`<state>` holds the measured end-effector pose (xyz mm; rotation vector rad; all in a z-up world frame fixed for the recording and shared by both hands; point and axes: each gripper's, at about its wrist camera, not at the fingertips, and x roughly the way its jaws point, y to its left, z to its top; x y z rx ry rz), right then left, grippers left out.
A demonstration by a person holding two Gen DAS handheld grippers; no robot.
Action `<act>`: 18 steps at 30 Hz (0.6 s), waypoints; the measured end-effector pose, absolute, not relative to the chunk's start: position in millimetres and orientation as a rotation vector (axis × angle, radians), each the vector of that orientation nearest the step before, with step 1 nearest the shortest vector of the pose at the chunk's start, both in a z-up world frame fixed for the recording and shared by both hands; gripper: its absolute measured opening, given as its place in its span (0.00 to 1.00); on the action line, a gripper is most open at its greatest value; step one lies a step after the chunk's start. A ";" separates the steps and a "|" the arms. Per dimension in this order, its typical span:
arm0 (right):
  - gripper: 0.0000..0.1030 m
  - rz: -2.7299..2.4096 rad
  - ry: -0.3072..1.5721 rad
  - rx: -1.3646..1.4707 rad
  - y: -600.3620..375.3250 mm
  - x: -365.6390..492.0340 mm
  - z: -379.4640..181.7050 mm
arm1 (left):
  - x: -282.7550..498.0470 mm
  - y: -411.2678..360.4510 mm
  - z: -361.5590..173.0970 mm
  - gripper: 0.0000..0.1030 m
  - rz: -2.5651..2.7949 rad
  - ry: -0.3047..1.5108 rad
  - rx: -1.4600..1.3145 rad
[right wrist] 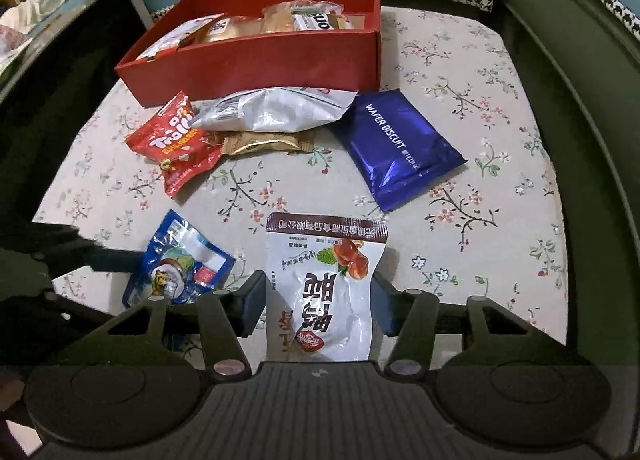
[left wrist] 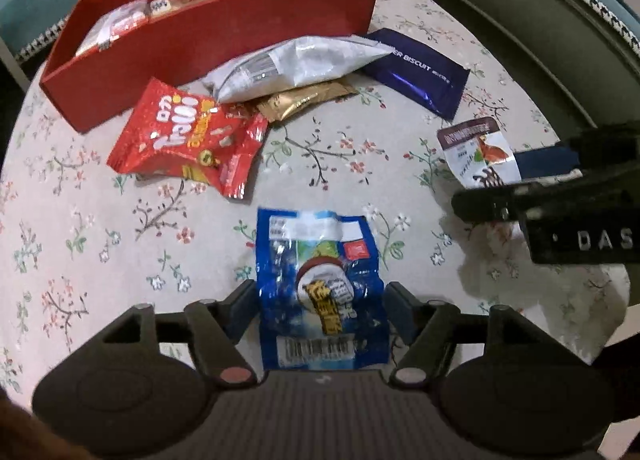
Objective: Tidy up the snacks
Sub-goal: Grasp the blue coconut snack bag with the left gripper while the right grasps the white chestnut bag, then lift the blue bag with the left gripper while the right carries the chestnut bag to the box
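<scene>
We look down on a table (left wrist: 100,228) covered with a flowered cloth. A red box (left wrist: 224,40) stands at about eleven o'clock in the left wrist view, already holding several wrapped snacks (right wrist: 256,26).

Our left tongs (left wrist: 320,312) stand wide, one finger on each side of a blue packet (left wrist: 320,288) that lies flat on the cloth at six o'clock; the pads sit just beside its edges and do not press it.

Our right tongs (right wrist: 320,300) are narrower and pinch a white packet (right wrist: 324,284) with a brown top strip at six o'clock in the right wrist view, both pads touching its sides. In the left view the same packet shows at three o'clock, between the dark fingers (left wrist: 492,204).

In front of the box lie four more packets, close together: a red packet (left wrist: 188,140) at ten o'clock, a silver bag (left wrist: 296,68) at twelve resting partly on a gold packet (left wrist: 304,100), and a dark blue wafer biscuit packet (right wrist: 400,148) at one o'clock in the right view, just beside the silver bag.
</scene>
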<state>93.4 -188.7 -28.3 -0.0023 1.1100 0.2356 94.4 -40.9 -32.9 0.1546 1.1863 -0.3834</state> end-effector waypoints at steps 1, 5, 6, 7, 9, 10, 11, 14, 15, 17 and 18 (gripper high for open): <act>0.60 0.240 1.110 -0.004 -186.9 94.2 -28.5 | 95.7 -41.4 -34.1 0.97 -0.377 1.184 0.156; 0.60 0.253 1.106 -0.002 -186.1 91.8 -26.4 | 98.1 -32.2 -33.7 0.97 -0.353 1.190 0.102; 0.60 0.255 1.105 -0.003 -186.0 91.2 -26.4 | 98.9 -27.6 -32.7 0.97 -0.344 1.190 0.076; 0.60 0.257 1.106 -0.004 -186.1 91.2 -27.1 | 99.7 -24.5 -32.0 0.97 -0.341 1.187 0.054; 0.60 0.260 1.104 -0.008 -185.4 91.3 -28.6 | 97.5 -25.3 -30.7 0.96 -0.316 1.177 0.059; 0.60 0.261 1.101 -0.012 -184.7 91.4 -28.8 | 95.5 -26.8 -29.8 0.96 -0.296 1.168 0.076; 0.60 0.262 1.099 -0.014 -184.7 91.4 -28.3 | 94.6 -27.1 -28.4 0.96 -0.290 1.161 0.079; 0.59 0.259 1.089 -0.004 -186.9 92.0 -26.2 | 94.5 -23.8 -21.8 0.96 -0.293 1.147 0.057; 0.59 0.259 1.086 -0.001 -187.8 92.4 -25.4 | 94.3 -22.4 -18.8 0.96 -0.293 1.139 0.050; 0.59 0.255 1.080 0.004 -188.6 93.3 -23.9 | 93.5 -20.6 -12.9 0.96 -0.295 1.124 0.033; 0.59 0.255 1.078 0.003 -188.1 93.8 -23.2 | 93.5 -20.3 -11.3 0.96 -0.296 1.118 0.032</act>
